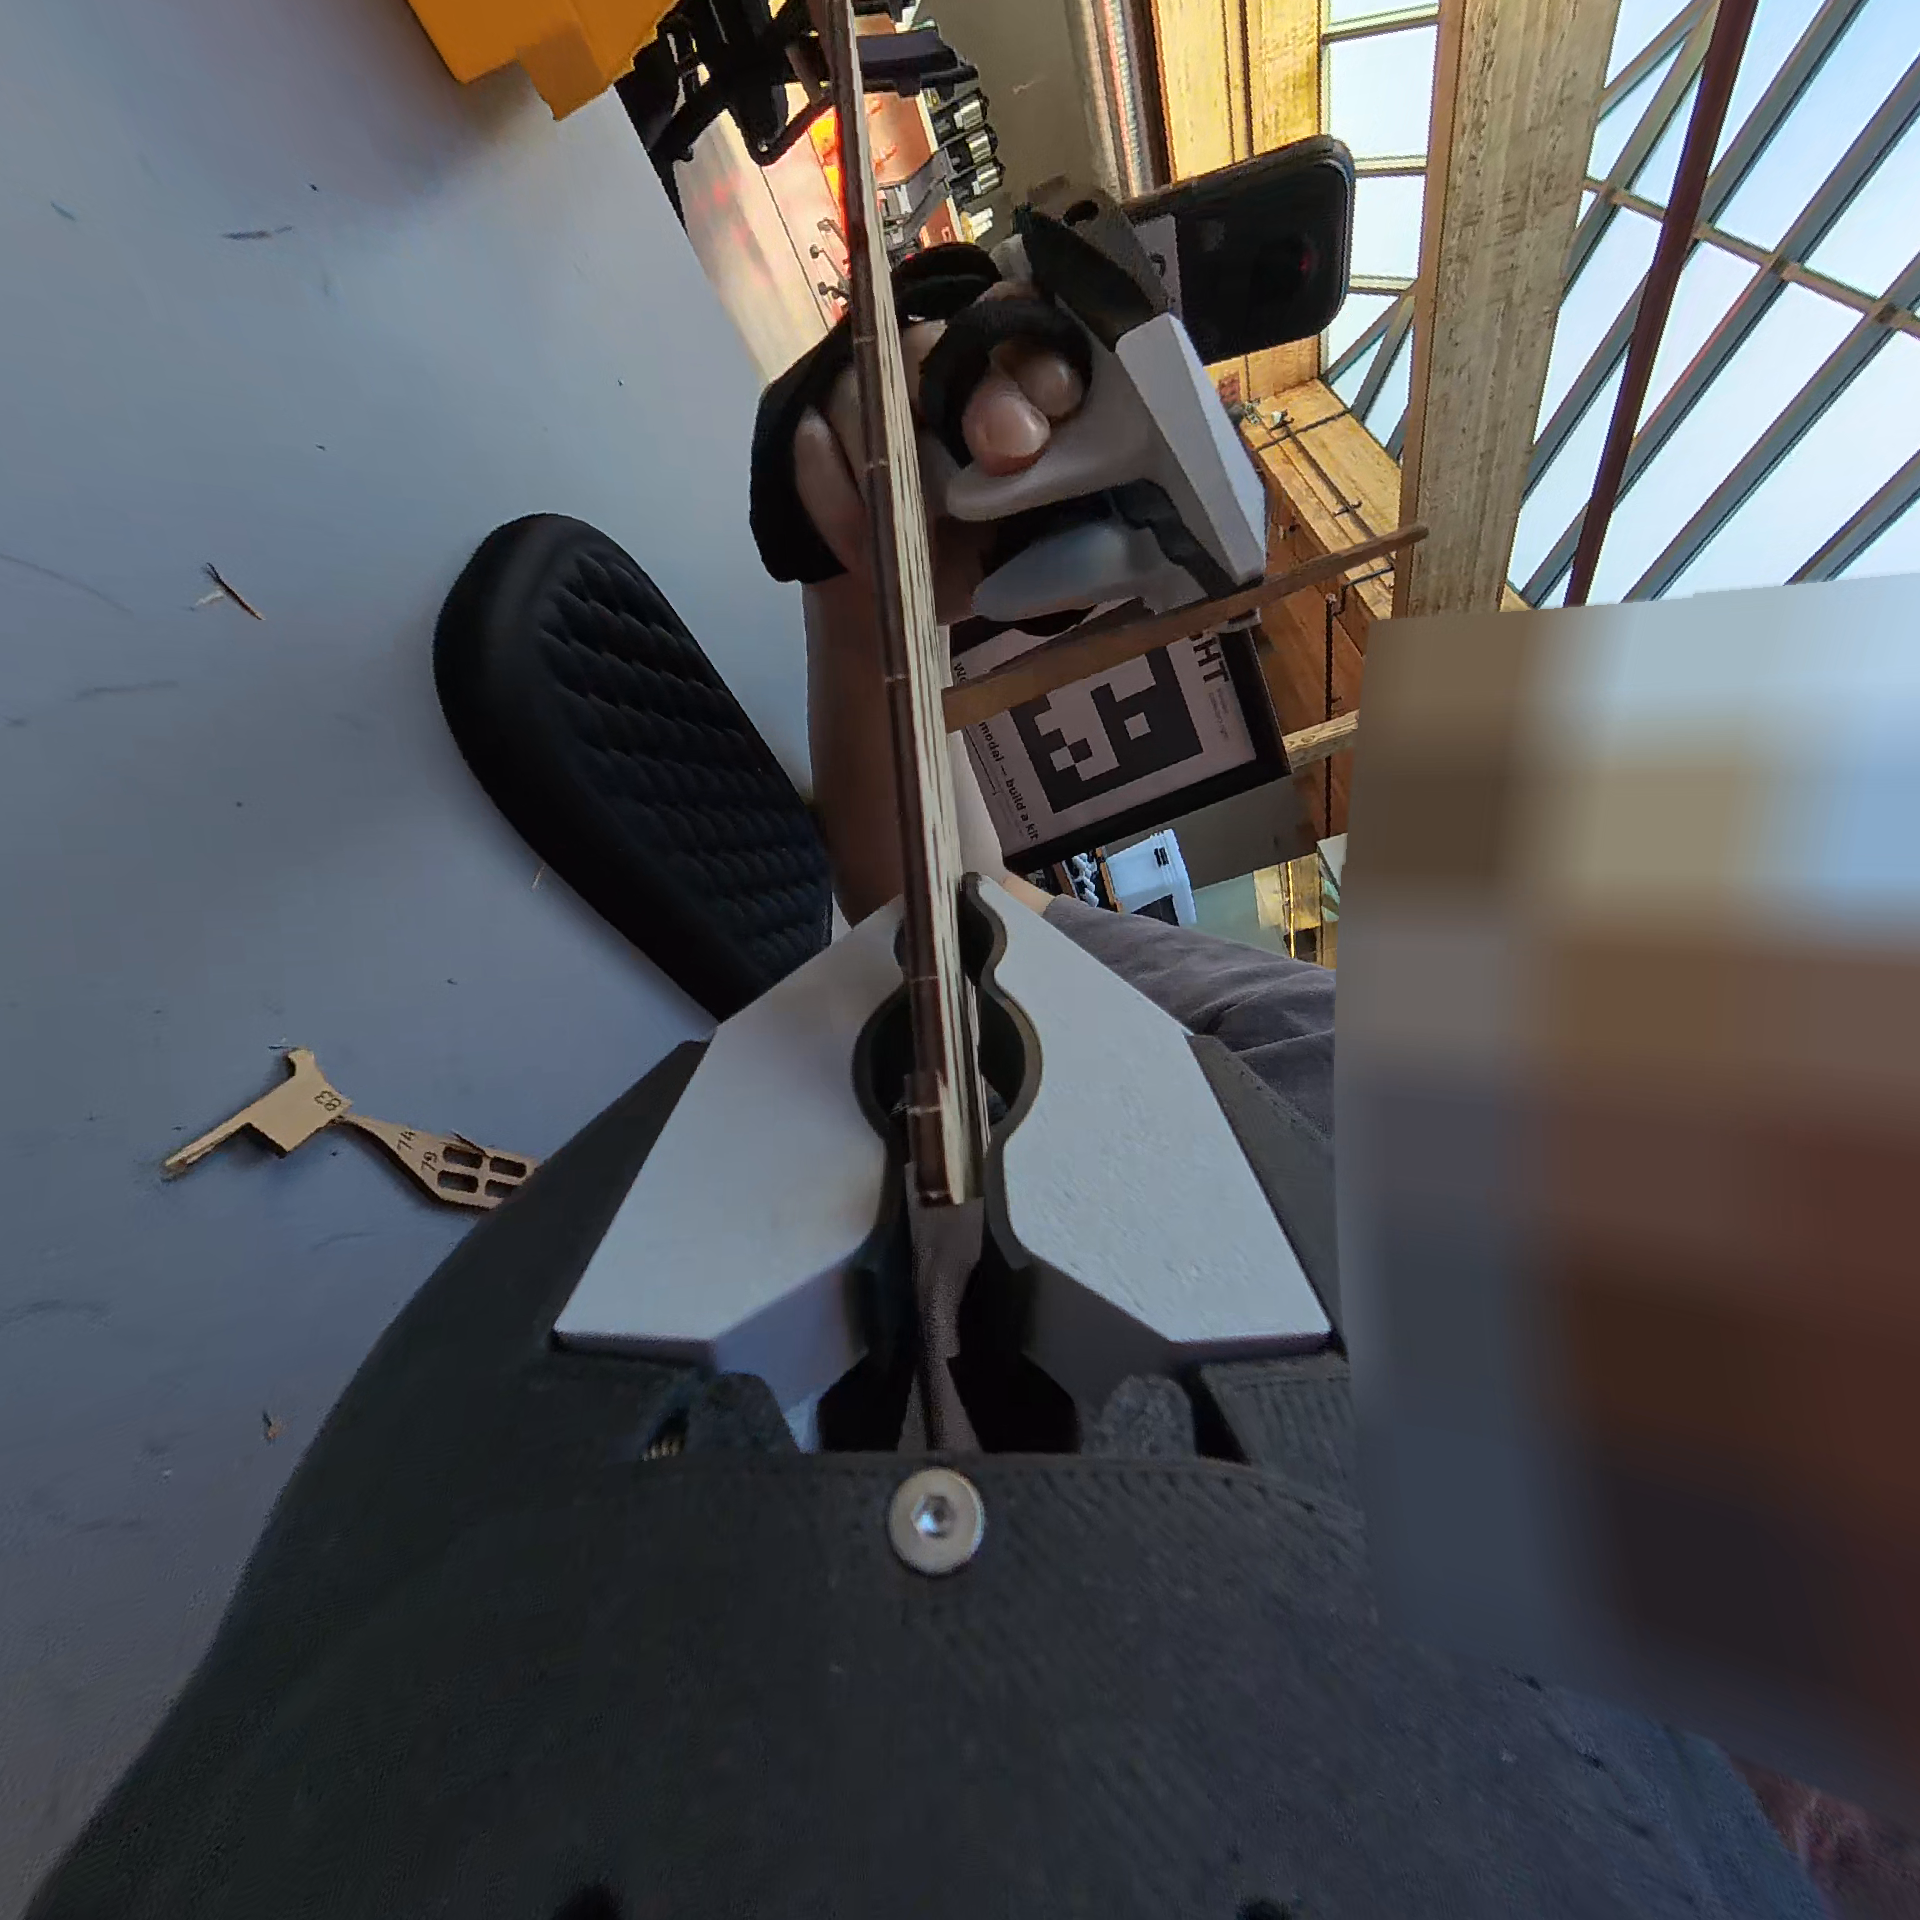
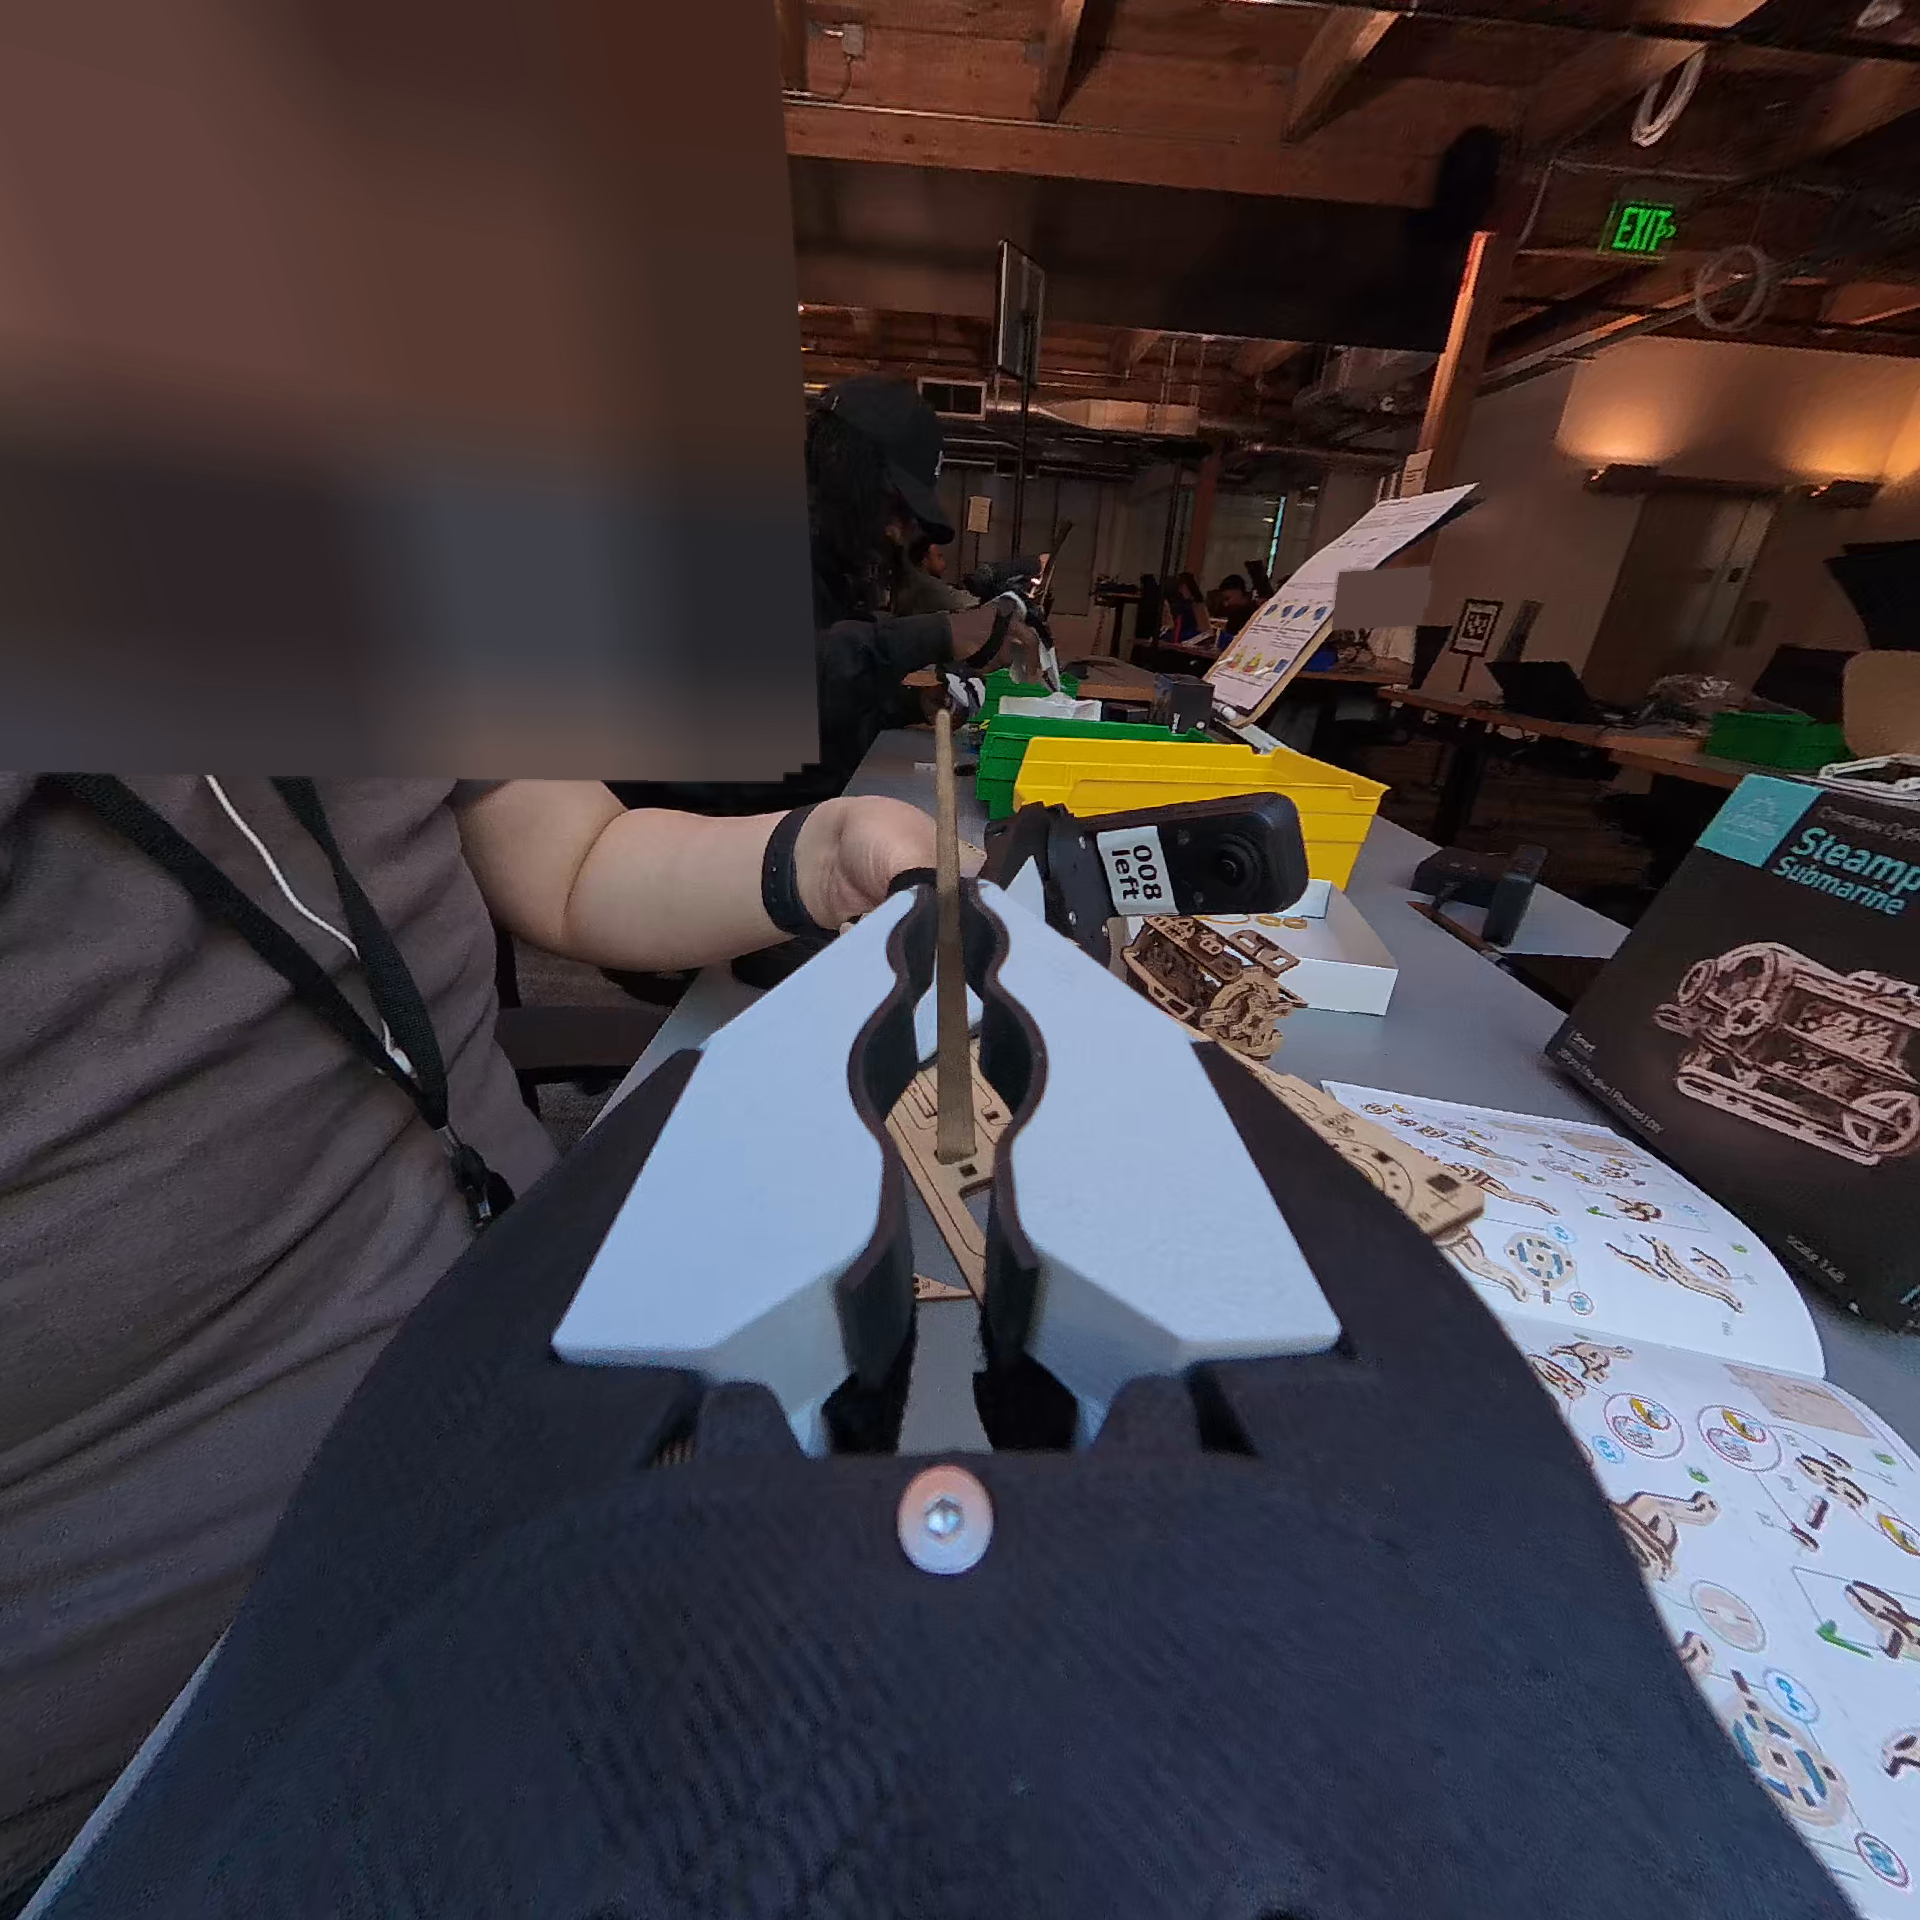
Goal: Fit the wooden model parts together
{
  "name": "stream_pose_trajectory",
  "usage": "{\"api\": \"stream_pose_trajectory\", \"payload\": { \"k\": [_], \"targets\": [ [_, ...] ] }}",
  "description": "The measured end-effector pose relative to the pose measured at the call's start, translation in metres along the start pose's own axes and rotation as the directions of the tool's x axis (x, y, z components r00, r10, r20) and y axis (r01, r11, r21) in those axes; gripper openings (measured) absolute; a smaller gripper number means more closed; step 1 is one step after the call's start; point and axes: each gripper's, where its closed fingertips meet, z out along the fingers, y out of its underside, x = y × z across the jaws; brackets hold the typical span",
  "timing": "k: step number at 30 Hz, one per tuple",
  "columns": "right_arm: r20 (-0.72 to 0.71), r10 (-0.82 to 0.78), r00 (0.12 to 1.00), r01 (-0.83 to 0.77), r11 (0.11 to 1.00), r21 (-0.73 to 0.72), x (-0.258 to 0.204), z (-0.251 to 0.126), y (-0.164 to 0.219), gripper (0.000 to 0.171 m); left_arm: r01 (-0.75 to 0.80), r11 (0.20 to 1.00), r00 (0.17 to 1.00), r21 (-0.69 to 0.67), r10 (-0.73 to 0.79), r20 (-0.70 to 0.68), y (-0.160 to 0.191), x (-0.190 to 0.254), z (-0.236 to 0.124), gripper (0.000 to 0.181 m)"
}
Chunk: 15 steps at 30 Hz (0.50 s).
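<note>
My left gripper (image 1: 935, 909) is shut on a thin wooden sheet (image 1: 914, 665), seen edge-on and running up and away from the jaws. My right gripper (image 2: 945, 899) is shut on a thin wooden stick (image 2: 945, 935) that stands upright between its fingertips. The right gripper also shows farther off in the left wrist view (image 1: 1236, 582), right of the sheet, holding the stick (image 1: 1184, 634) crosswise towards it. A flat sheet of cut wooden parts (image 2: 1382, 1174) shows behind my right fingers. The left gripper's camera (image 2: 1184, 862) sits just beyond.
A loose wooden part (image 1: 343, 1132) lies on the grey table (image 1: 260, 520). A part-built wooden model (image 2: 1205, 977), a white tray (image 2: 1340, 956), an open instruction booklet (image 2: 1662, 1351), the kit box (image 2: 1766, 1039) and yellow (image 2: 1195, 790) and green bins stand to the right. A person's torso is at left. Tip to tip, the grippers are about 8 centimetres apart.
</note>
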Motion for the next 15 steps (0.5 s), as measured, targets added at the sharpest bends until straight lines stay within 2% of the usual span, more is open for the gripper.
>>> {"api": "stream_pose_trajectory", "payload": {
  "k": [5, 7, 11, 15],
  "targets": [
    [-0.011, -0.046, 0.999, 0.045, 0.997, -0.059, -0.003, 0.000, 0.015, 0.003, 0.010, 1.000, 1.000, 0.001, -0.010, 0.004, -0.001, 0.002, -0.002, 0.002],
    [-0.032, -0.044, 0.999, 0.042, 0.997, -0.061, -0.001, -0.001, 0.018, 0.003, -0.026, 1.000, 0.997, -0.007, 0.026, 0.079, -0.001, -0.005, -0.003, 0.002],
    [-0.077, -0.027, 0.997, 0.023, 0.998, -0.055, 0.004, -0.010, 0.022, 0.003, -0.044, 0.999, 0.990, -0.008, 0.045, 0.130, -0.004, -0.007, -0.006, 0.001],
    [-0.140, -0.042, 0.989, 0.021, 0.989, -0.147, 0.010, -0.019, 0.043, 0.003, -0.085, 0.995, 0.953, -0.060, 0.099, 0.288, -0.007, -0.021, -0.010, 0.002]
  ]
}}
